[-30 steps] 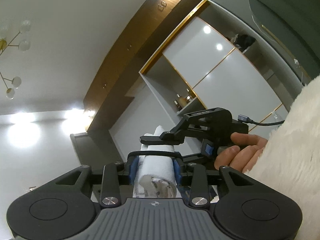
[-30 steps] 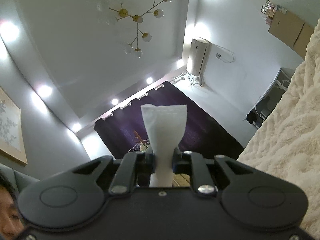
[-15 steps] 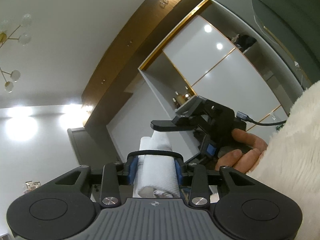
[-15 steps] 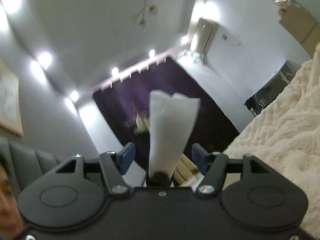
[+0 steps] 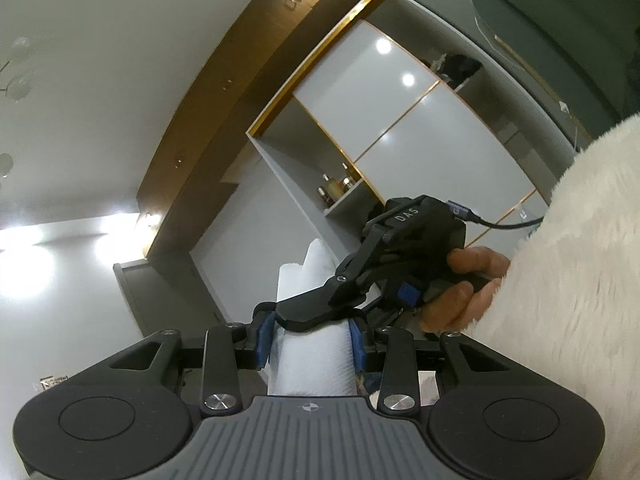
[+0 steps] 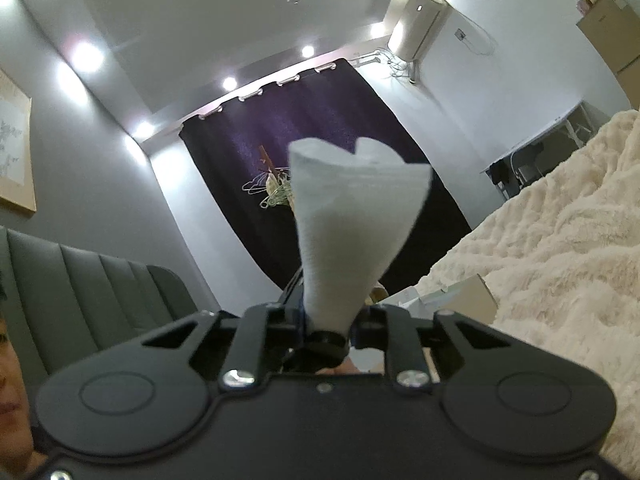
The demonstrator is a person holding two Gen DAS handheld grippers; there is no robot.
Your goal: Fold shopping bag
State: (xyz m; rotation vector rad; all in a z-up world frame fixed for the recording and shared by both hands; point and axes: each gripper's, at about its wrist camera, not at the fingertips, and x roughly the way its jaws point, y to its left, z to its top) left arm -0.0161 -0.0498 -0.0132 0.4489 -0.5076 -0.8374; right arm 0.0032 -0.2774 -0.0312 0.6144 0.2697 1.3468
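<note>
The white shopping bag (image 5: pixel 314 356) is gathered into a thick roll between the blue pads of my left gripper (image 5: pixel 311 338), which is shut on it. Both grippers point up toward the ceiling. In the right wrist view the bag (image 6: pixel 352 232) fans upward from my right gripper (image 6: pixel 330 322), whose fingers are closed around its narrow base. The right gripper's body (image 5: pixel 404 248), held in a hand, reaches across the roll just above my left fingers.
A cream fluffy blanket (image 6: pixel 560 216) lies on the right. A grey padded headboard (image 6: pixel 100 284) is at the left, and part of a face shows at the left edge. A dark purple curtain (image 6: pixel 320 128) hangs ahead. A wardrobe with white doors (image 5: pixel 400 112) is behind.
My right gripper opened half a second ago and has closed again lower on the bag. It has swung down across my left gripper's fingers. The left gripper keeps its hold.
</note>
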